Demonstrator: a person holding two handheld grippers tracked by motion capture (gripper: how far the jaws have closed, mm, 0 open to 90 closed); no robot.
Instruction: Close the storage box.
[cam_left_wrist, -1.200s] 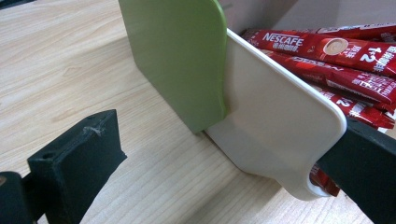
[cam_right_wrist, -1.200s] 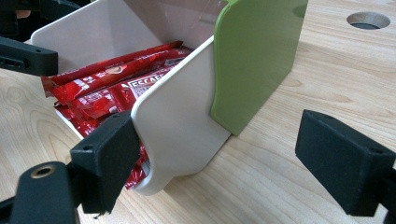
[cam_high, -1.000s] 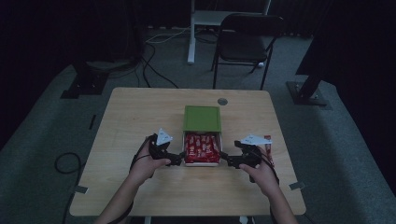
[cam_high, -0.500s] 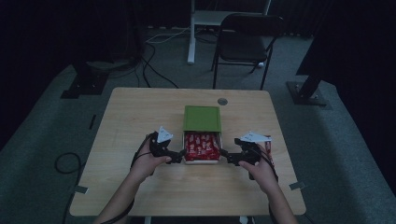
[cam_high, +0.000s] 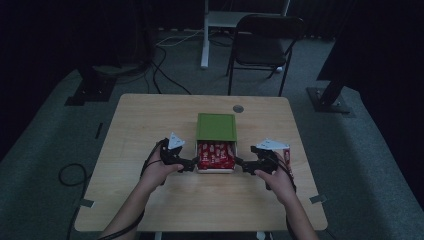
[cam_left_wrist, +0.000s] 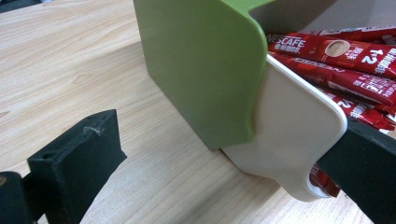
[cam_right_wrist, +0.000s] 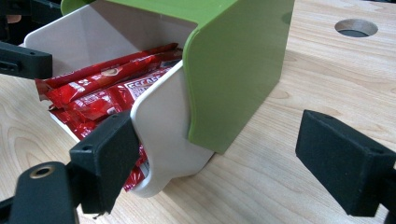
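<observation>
Black chair (cam_high: 265, 42) standing past tabletop (cam_high: 150, 125) at 12 o'clock; cables (cam_high: 167, 65) lying on floor (cam_high: 45, 115) approx. 11; round hole (cam_high: 238, 108) sitting nr far edge.

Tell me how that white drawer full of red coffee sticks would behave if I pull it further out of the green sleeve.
The white drawer looks like stiff, smooth plastic, so it should probably slide easily from the green sleeve. The red coffee sticks lie loose and heaped, so they might shift or spill if it tips. The load seems light.

High view is really dim and murky, the room around the worktop (cam_high: 150, 125) nearly black. Both gripper views are bright and evenly lit, soft shadows, near jaws slightly blurred.
</observation>
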